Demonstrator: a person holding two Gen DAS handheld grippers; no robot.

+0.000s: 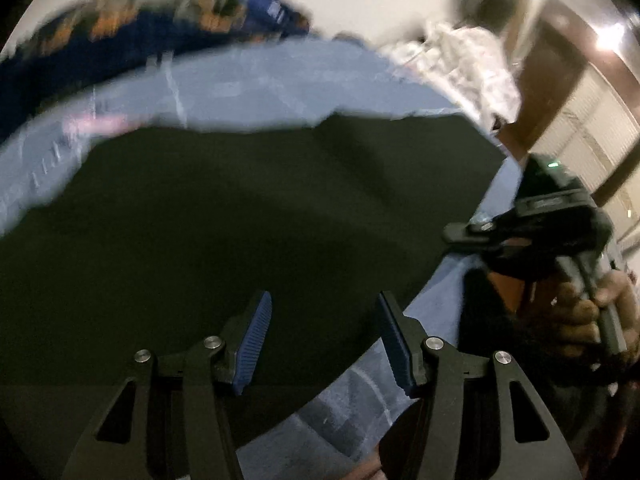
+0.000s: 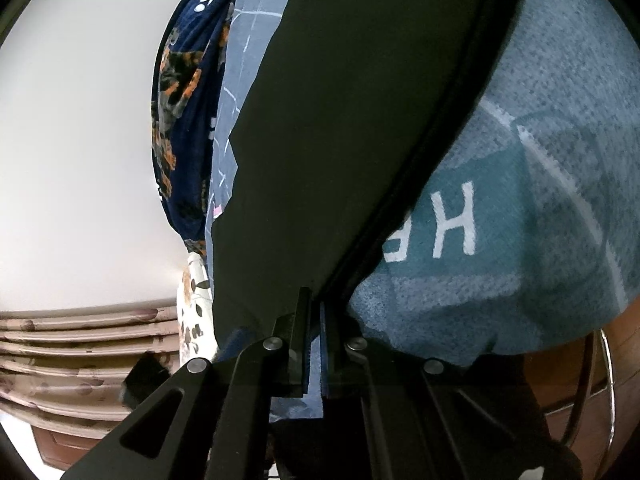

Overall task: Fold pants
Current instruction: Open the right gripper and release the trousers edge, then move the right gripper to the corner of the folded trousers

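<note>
Looking along my left claw (image 1: 324, 340), I see its two blue ribbed pads (image 1: 254, 344) standing well apart with nothing between them, poised over the near part of the dark pants (image 1: 240, 216), which spread flat across the pale blue sheet (image 1: 248, 92). Only this view shows my right claw (image 1: 454, 236) from outside: it sits at the right edge of the pants, with my right hand (image 1: 580, 316) wrapped round its handle. Farther off, past the sheet, lies one navy cloth with orange patches (image 1: 120, 40), blurred here, and to the far right one white heap (image 1: 468, 64) I cannot make out

From the right claw's (image 2: 315, 344) own view, the jaws are pressed together on the near edge of the pants (image 2: 340, 120); dark fabric runs straight out from between the pads and rises away from me, its thick hem (image 2: 432, 152) along the right side. Only this view shows the one blue knit cloth with white letters (image 2: 520, 208) just right of the hem, and the navy patterned cloth (image 2: 184, 100) sharply, far left beyond the strip of sheet (image 2: 244, 60)

I count one pair of pants, two claws, one sheet
</note>
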